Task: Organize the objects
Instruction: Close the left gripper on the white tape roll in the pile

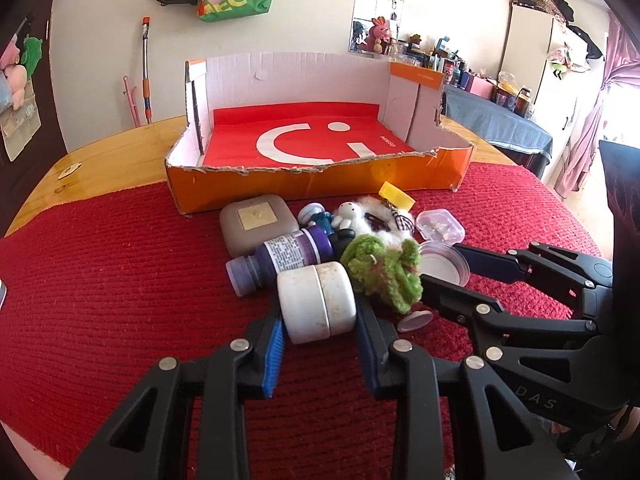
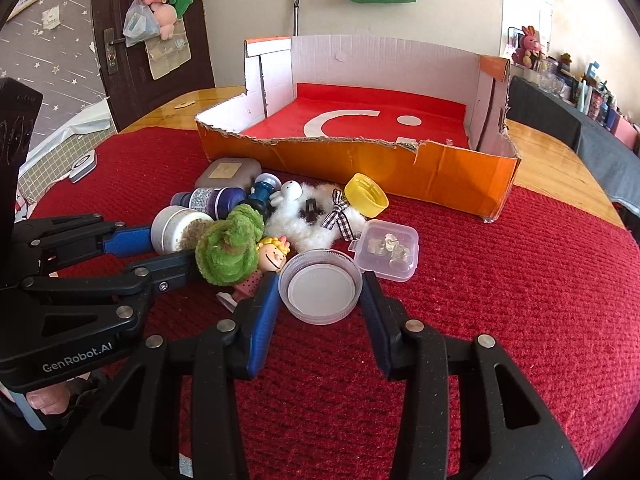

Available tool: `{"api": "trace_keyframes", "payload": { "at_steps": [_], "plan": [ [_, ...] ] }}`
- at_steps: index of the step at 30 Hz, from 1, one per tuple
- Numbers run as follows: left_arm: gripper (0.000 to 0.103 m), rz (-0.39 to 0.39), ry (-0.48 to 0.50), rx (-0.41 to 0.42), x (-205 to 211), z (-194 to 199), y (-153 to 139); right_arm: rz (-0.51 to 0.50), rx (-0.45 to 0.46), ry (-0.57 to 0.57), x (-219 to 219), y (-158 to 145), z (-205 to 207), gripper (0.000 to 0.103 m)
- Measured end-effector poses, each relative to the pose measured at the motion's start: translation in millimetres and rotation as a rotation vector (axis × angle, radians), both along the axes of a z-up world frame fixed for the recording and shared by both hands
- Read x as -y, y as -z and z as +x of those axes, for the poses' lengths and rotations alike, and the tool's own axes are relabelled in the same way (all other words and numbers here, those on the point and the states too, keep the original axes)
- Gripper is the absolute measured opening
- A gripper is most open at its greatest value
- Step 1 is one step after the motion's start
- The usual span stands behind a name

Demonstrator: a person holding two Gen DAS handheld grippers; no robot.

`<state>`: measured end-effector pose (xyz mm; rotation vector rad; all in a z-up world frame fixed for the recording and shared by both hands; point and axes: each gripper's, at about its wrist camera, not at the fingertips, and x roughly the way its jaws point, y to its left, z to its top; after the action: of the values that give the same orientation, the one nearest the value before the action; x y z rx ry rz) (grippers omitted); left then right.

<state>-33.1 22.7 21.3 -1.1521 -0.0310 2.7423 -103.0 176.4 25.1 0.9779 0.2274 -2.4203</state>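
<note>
Sitting between the blue pads of the left gripper (image 1: 320,312) is a white jar (image 1: 316,302), lying on its side at the near edge of the pile on the red cloth (image 1: 120,280). The pads touch both flat ends, so it looks pinched. I think the jar is hard, smooth and a bit slippery, so squeezing the two ends is a good way to hold it.

The right gripper (image 2: 320,292) has its pads on both sides of a clear round lid (image 2: 320,286). The lid looks light and thin; I think it could bend or pop out, so hold it by the rim.

Behind the pile waits the orange box (image 1: 320,178).

Only the right view shows a small doll with yellow hair (image 2: 272,256) under the green fuzzy toy (image 2: 230,246). The left view hides the doll but shows the purple bottle (image 1: 288,258) better.
</note>
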Motion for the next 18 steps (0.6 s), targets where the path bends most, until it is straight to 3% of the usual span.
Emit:
{"api": "trace_keyframes", "payload": {
  "at_steps": [18],
  "plan": [
    [0.033, 0.014, -0.012, -0.059, 5.4, 8.4, -22.3, -0.026, -0.056, -0.015, 3.9, -25.9, 7.6, 0.039]
  ]
}}
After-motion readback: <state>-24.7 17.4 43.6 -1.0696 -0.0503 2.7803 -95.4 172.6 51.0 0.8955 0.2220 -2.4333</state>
